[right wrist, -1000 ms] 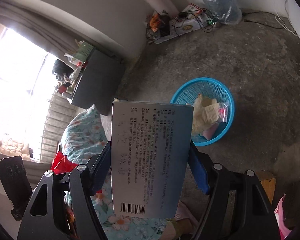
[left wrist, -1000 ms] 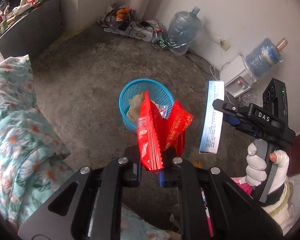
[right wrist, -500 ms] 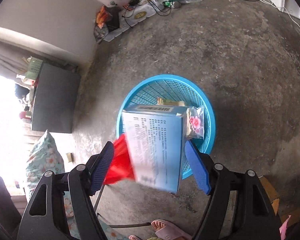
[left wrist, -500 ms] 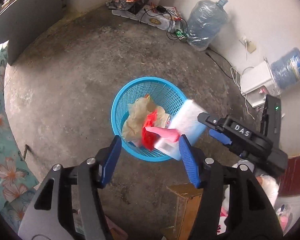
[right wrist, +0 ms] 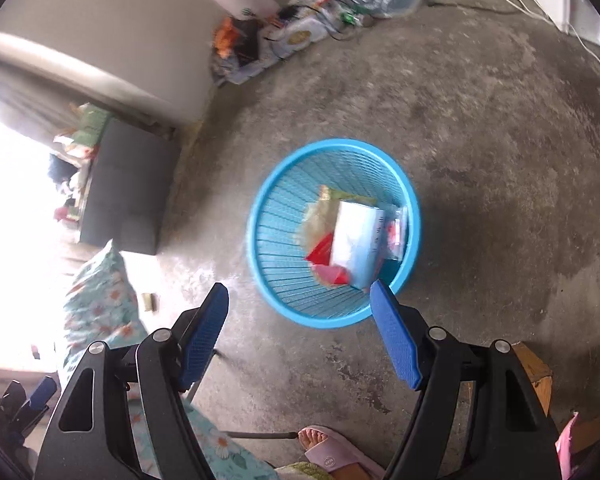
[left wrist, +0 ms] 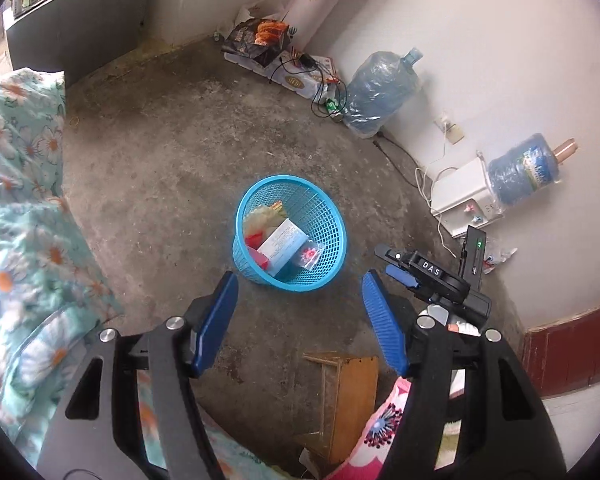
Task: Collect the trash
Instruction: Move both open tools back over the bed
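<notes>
A blue mesh basket (left wrist: 328, 264) stands on the concrete floor; it also shows in the right wrist view (right wrist: 260, 208). Inside it lie a white-blue box (left wrist: 282, 242), a red wrapper (left wrist: 258, 258), crumpled paper (left wrist: 260, 216) and a small clear bag (left wrist: 308, 256). The box (right wrist: 358, 240) and red wrapper (right wrist: 328, 270) show in the right wrist view too. My left gripper (left wrist: 298, 286) is open and empty above the basket's near side. My right gripper (right wrist: 300, 294) is open and empty over the basket's near rim; it shows at the right of the left wrist view (left wrist: 400, 268).
A floral quilt (left wrist: 16, 216) lies at the left. A wooden stool (left wrist: 344, 396) stands below the grippers. Water jugs (left wrist: 380, 92), a white dispenser (left wrist: 464, 196) and cables line the wall. A grey cabinet (right wrist: 128, 188) stands far left. A slippered foot (right wrist: 328, 448) is near.
Both grippers opened and let go: the red wrapper and the white-blue box dropped into the basket. Both grippers then pulled back from it.
</notes>
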Demonstrator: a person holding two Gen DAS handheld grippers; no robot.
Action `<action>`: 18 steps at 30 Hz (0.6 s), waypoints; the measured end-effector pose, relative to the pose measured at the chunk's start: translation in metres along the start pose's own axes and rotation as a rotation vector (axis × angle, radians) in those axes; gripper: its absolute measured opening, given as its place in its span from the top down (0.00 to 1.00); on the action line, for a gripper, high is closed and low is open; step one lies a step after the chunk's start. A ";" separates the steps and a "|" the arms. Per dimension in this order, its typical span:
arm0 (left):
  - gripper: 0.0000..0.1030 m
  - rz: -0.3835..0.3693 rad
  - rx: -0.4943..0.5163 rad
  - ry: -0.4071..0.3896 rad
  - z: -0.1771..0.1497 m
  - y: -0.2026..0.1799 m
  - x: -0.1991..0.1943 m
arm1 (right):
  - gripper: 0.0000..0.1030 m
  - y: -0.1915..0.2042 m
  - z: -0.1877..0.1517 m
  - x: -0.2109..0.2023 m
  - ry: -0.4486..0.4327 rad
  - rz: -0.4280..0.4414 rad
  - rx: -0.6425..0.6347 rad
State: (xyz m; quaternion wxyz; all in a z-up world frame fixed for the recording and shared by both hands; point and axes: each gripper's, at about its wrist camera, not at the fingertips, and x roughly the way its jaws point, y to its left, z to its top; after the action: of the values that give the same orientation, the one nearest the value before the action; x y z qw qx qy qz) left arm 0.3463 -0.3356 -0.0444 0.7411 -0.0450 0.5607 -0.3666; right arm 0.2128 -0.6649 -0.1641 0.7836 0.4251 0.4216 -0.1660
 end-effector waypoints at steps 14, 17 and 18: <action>0.26 0.141 -0.155 -0.444 -0.173 0.094 -0.293 | 0.26 0.183 -0.125 -0.114 0.031 0.273 -0.476; 0.24 0.171 -0.229 -0.526 -0.210 0.119 -0.331 | 0.26 0.221 -0.157 -0.129 0.062 0.332 -0.563; 0.24 0.179 -0.249 -0.544 -0.223 0.126 -0.340 | 0.26 0.233 -0.169 -0.132 0.076 0.344 -0.595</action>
State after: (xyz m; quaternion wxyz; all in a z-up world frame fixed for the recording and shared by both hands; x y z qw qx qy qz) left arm 0.1809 0.0351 0.0849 0.8821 -0.1820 0.3842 -0.2028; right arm 0.1915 -0.4055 0.0169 0.8734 0.2486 0.4027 0.1148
